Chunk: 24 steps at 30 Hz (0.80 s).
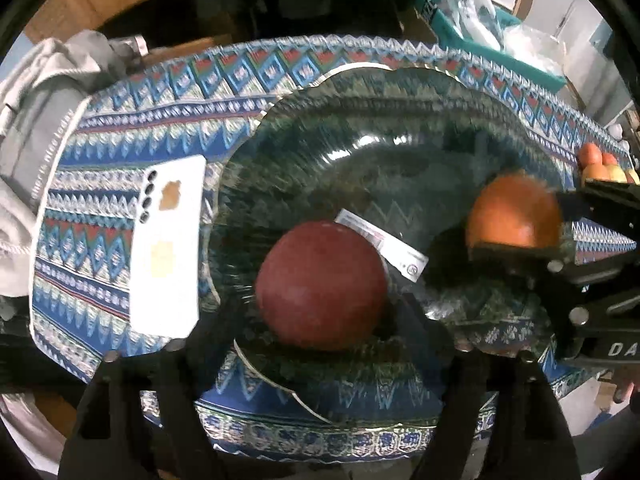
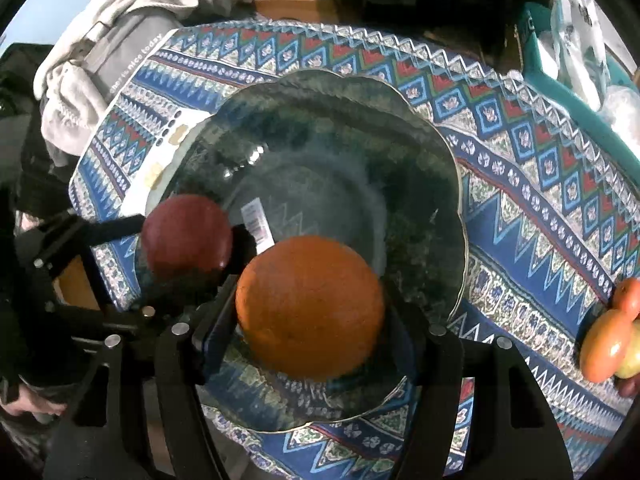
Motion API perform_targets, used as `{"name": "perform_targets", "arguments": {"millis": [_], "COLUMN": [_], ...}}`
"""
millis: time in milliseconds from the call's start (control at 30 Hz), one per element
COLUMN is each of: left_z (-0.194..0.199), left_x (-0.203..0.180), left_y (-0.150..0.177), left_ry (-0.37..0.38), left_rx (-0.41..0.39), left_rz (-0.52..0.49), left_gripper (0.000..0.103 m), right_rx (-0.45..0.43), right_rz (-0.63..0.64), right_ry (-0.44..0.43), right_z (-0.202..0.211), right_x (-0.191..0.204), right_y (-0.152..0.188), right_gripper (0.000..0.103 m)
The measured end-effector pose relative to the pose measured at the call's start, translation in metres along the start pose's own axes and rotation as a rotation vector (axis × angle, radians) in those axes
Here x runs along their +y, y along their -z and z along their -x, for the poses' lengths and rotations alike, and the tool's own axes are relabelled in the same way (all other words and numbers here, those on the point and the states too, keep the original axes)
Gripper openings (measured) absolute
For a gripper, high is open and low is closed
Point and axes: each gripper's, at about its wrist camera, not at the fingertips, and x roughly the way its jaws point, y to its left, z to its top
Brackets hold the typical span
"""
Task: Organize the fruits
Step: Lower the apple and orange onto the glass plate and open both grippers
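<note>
A clear glass bowl [image 1: 360, 120] with a scalloped rim and a white label sits on a blue patterned cloth; it also shows in the right wrist view [image 2: 420, 160]. My left gripper [image 1: 320, 292] is shut on a dark red apple [image 1: 320, 284] over the bowl's near side. My right gripper [image 2: 310, 308] is shut on an orange [image 2: 310, 306] over the bowl. In the left wrist view the orange [image 1: 514, 212] is held at the right. In the right wrist view the apple [image 2: 186, 236] is held at the left.
A white phone [image 1: 168, 248] lies on the cloth left of the bowl. More fruit [image 1: 600, 164] is piled at the far right; it also shows in the right wrist view [image 2: 608, 340]. Grey clothing [image 1: 40, 120] lies at the left. A teal box [image 1: 480, 40] stands behind.
</note>
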Motion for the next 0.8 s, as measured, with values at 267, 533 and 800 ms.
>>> {"name": "perform_targets", "arguments": {"millis": [267, 533, 800], "left_z": [0.011, 0.032, 0.046], "left_x": [0.009, -0.003, -0.025], "left_y": [-0.001, -0.002, -0.006], "left_ry": [0.027, 0.021, 0.043], "left_rx": [-0.016, -0.07, -0.105], "left_rz": [0.037, 0.004, -0.026], "left_gripper": [0.084, 0.084, 0.083], "right_rx": [-0.029, -0.075, -0.168], "right_rz": [-0.023, -0.042, -0.057], "right_ry": [-0.04, -0.036, -0.022], "right_z": [0.013, 0.034, 0.075], "right_x": [-0.004, -0.014, -0.022], "right_y": [0.004, 0.012, 0.022], "right_gripper": [0.067, 0.071, 0.071]}}
